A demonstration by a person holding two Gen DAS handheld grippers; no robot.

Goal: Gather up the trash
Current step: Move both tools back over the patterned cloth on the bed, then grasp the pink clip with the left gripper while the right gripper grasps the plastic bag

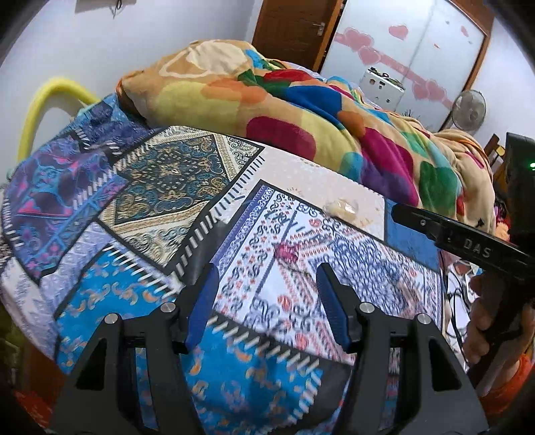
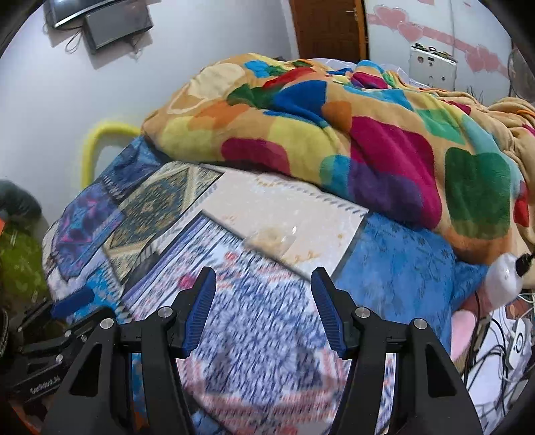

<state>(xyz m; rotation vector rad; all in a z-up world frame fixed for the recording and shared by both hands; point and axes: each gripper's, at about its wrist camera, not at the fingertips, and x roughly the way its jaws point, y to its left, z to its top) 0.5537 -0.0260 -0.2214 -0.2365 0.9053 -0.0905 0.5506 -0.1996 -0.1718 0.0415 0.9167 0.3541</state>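
Observation:
A crumpled clear plastic wrapper [image 1: 341,206] lies on the patterned bedsheet [image 1: 167,187] near the blanket's edge; it also shows in the right wrist view [image 2: 272,239]. A small pink-red wrapper [image 1: 288,252] lies on the sheet, ahead of my left gripper [image 1: 265,277], which is open and empty above the sheet. My right gripper [image 2: 264,284] is open and empty, a short way before the clear wrapper. The right gripper's body shows at the right of the left wrist view [image 1: 468,241].
A thick multicoloured blanket [image 1: 301,110] is piled on the far side of the bed. A yellow bed rail [image 1: 43,100] stands at the left. Cables and a white adapter [image 2: 515,338] lie at the right. A fan [image 1: 468,110] and a wooden door [image 1: 294,26] stand behind.

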